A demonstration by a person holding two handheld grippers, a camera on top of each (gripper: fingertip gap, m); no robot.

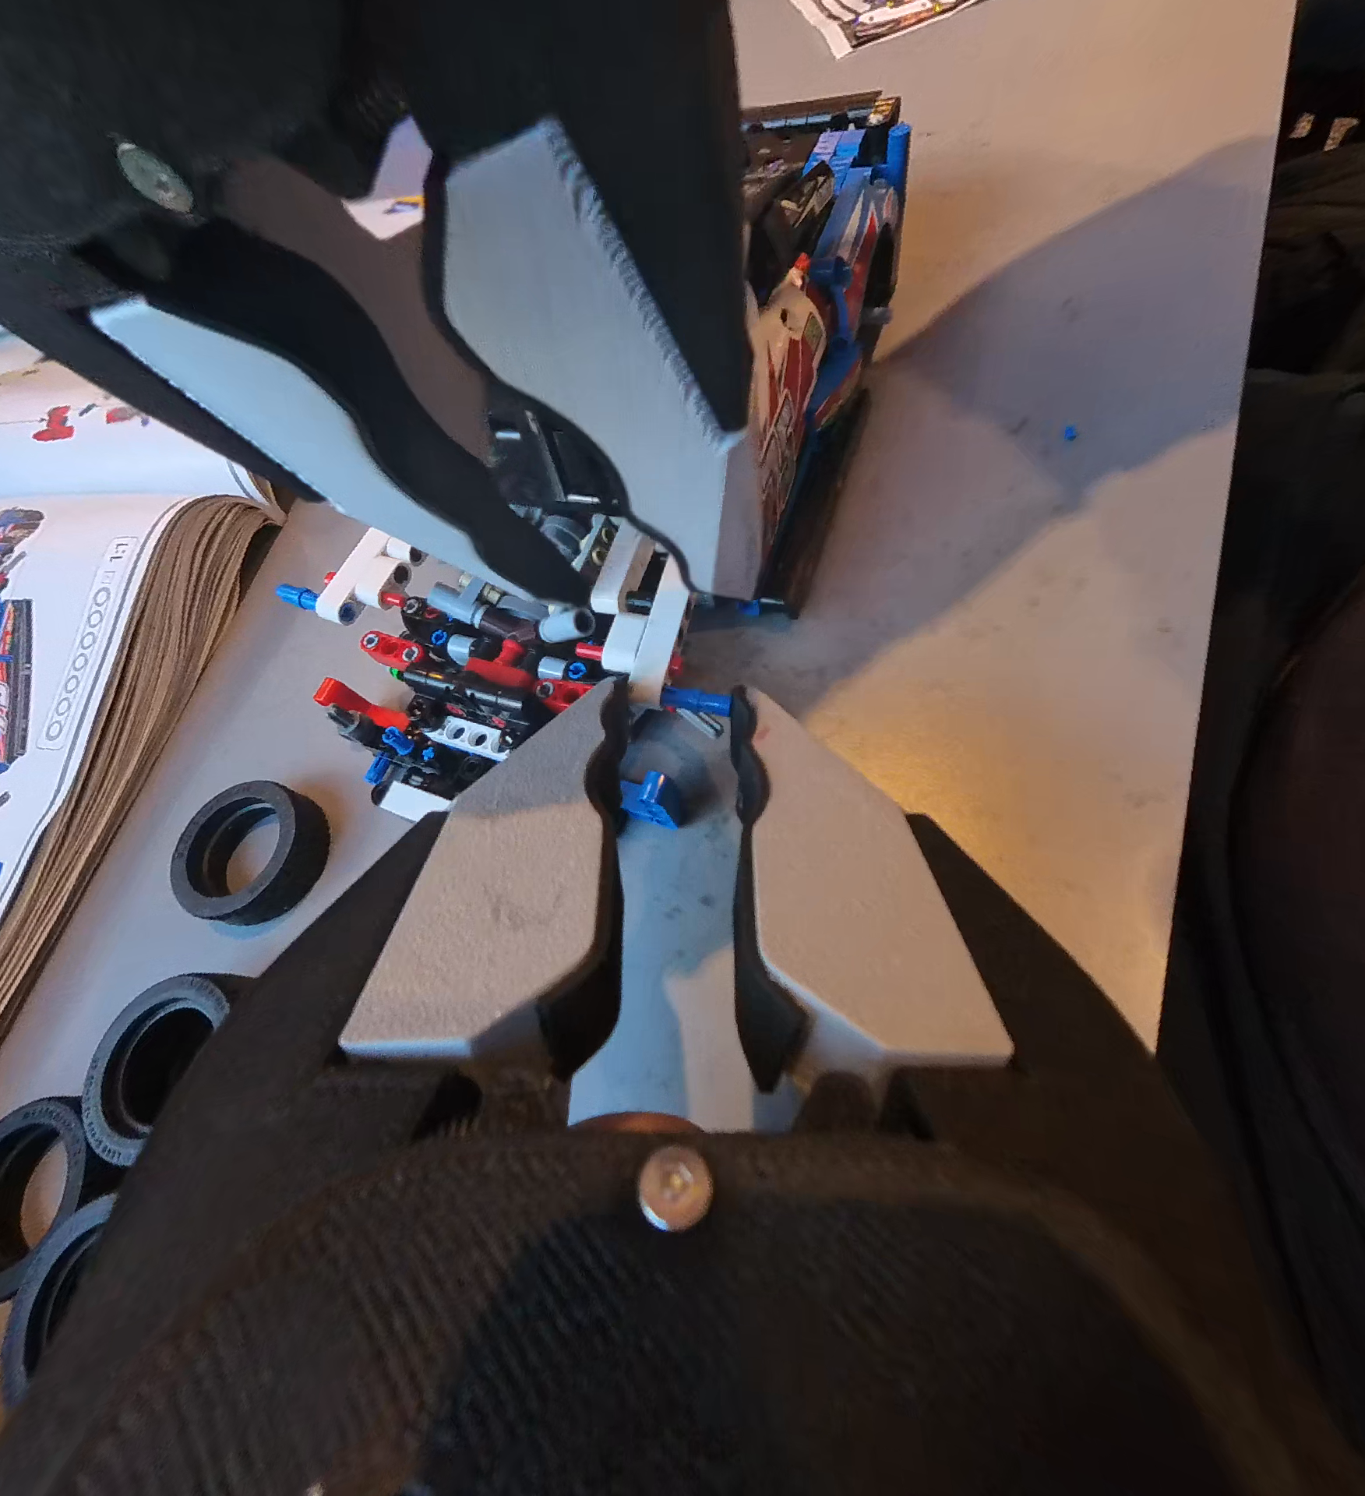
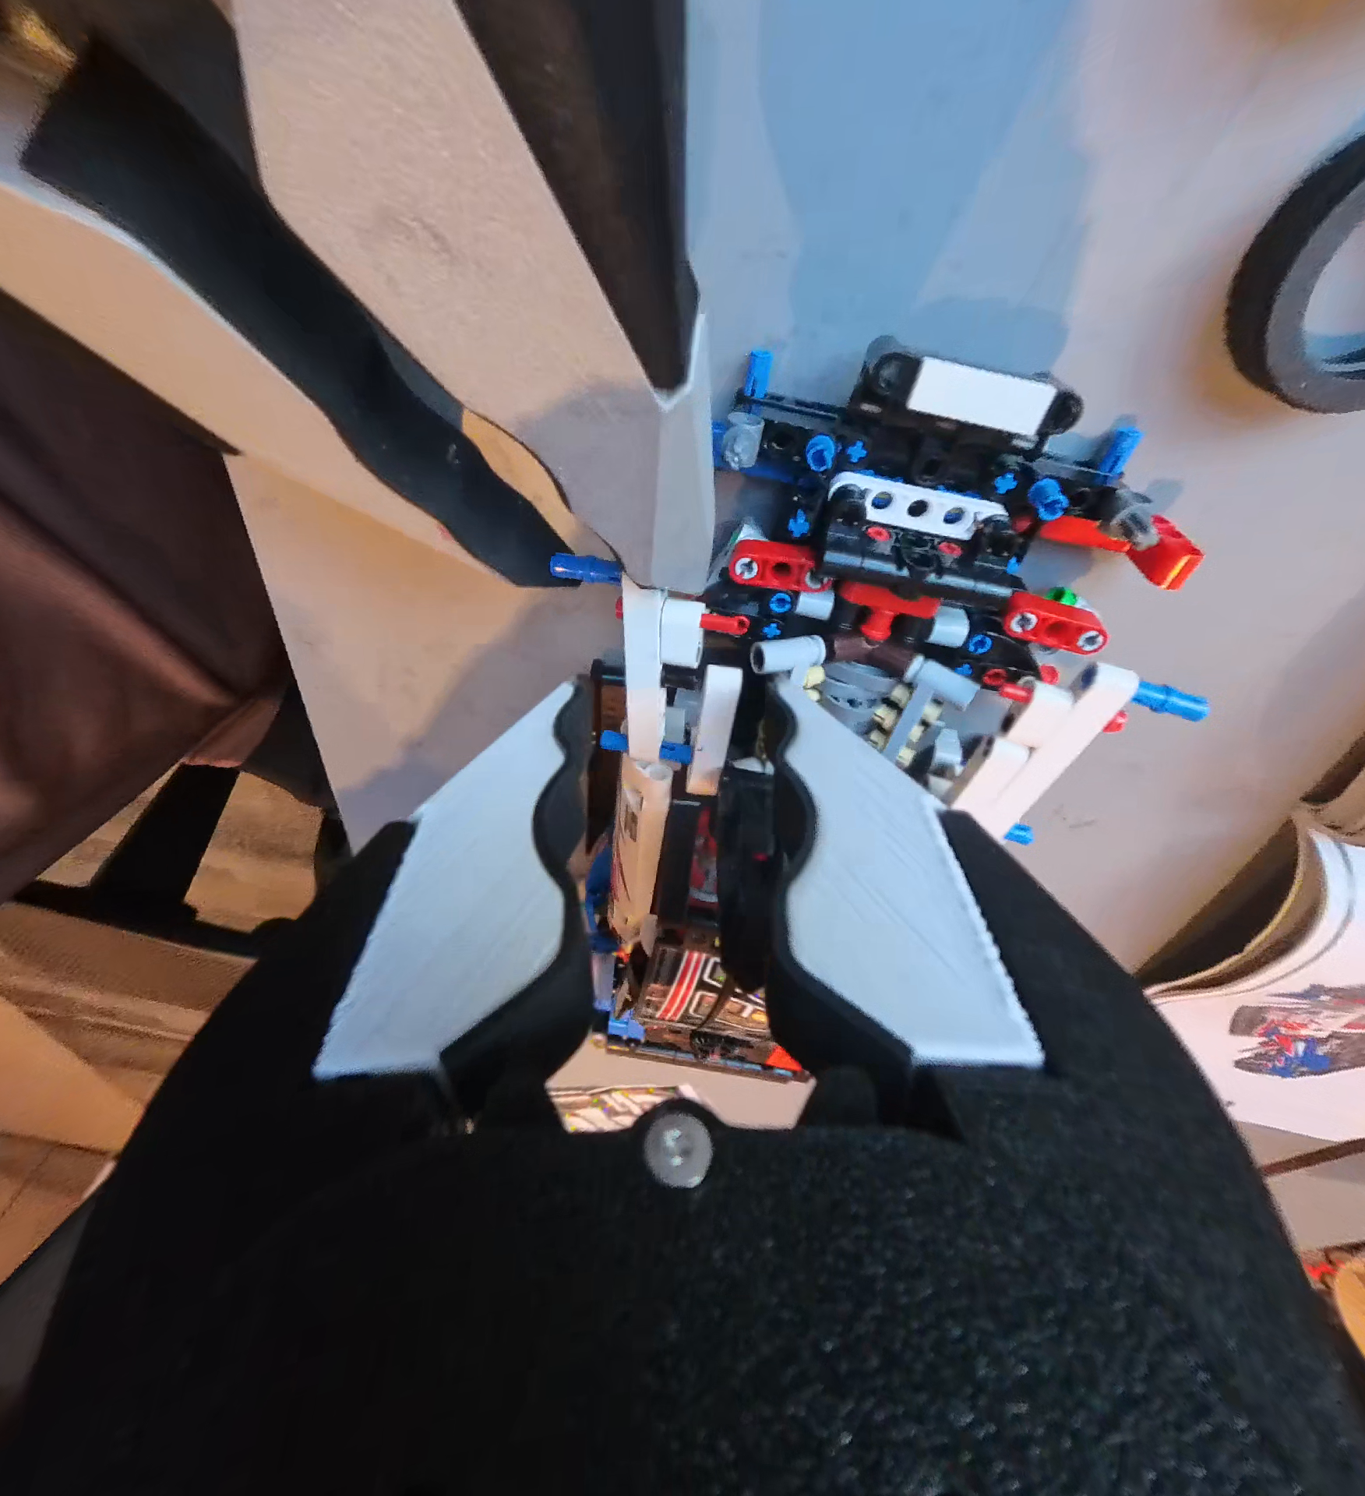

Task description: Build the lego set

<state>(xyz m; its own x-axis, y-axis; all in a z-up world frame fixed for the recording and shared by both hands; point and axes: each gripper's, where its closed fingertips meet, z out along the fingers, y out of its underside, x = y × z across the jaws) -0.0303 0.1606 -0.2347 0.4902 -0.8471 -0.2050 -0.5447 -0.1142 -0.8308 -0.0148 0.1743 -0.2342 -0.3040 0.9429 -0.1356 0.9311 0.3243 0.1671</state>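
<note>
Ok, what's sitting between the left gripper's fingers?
Between the left gripper fingers lie a small blue connector on the table and a blue pin projecting from the car model. Whether the fingertips touch the pin can't be told.

A pale grey bench (image 1: 946,567) carries everything. On it stands the half-built toy car (image 1: 501,672), set on end. An open instruction booklet (image 1: 56,648) lies at the left edge. Several black rubber tyres (image 1: 250,850) lie loose beside the booklet. A small blue piece (image 1: 651,797) sits just beside the car, and a tiny blue peg (image 1: 1069,433) lies well apart.
</note>
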